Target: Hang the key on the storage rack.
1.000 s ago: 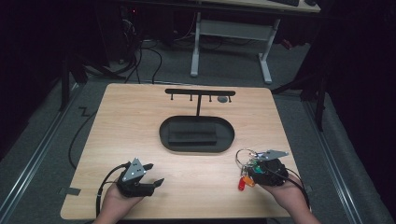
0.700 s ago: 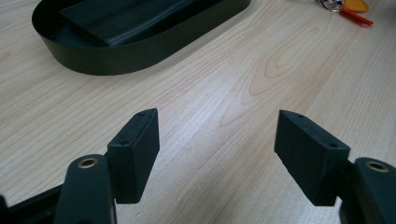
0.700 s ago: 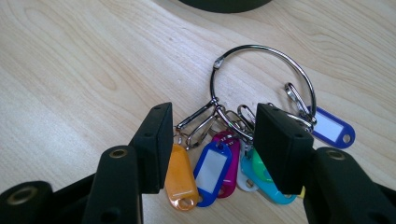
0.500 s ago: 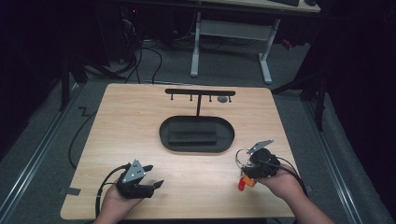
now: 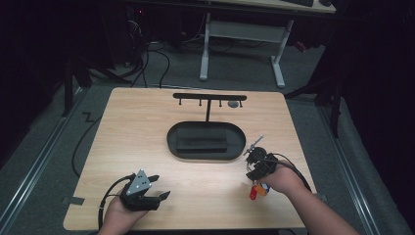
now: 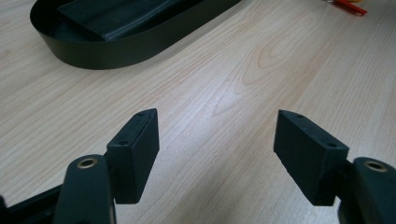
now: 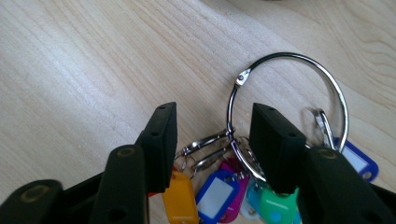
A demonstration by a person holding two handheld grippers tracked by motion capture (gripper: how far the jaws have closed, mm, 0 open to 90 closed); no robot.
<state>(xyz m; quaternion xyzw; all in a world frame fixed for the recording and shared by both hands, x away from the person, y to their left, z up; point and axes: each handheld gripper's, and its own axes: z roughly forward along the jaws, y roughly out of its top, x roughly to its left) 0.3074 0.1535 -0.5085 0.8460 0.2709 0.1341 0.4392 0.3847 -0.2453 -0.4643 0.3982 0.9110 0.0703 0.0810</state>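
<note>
A bunch of coloured key tags [image 7: 217, 191] hangs on a large metal ring [image 7: 280, 54] that lies flat on the wooden table [image 5: 137, 127]. My right gripper [image 7: 212, 116] points down over it. Its jaws have just been closing, and the ring's left side and the small split rings lie between them. The pads do not press on the ring. From above, the right gripper [image 5: 257, 159] covers the ring, with red and orange tags [image 5: 258, 190] showing beside the hand. My left gripper [image 5: 160, 187] rests at the front left, open, with bare wood between its jaws [image 6: 217, 140].
A black oval tray [image 5: 171, 142] with a dark pad [image 5: 201, 141] inside sits mid-table, its rim [image 6: 116, 49] ahead of the left gripper. Behind it stands a black T-shaped rack [image 5: 209, 96] with small hooks. The table's front edge is close to both hands.
My right hand has moved left and slightly away from the front edge, bringing its gripper over the key ring. The tags have stayed put. The left hand has not moved.
</note>
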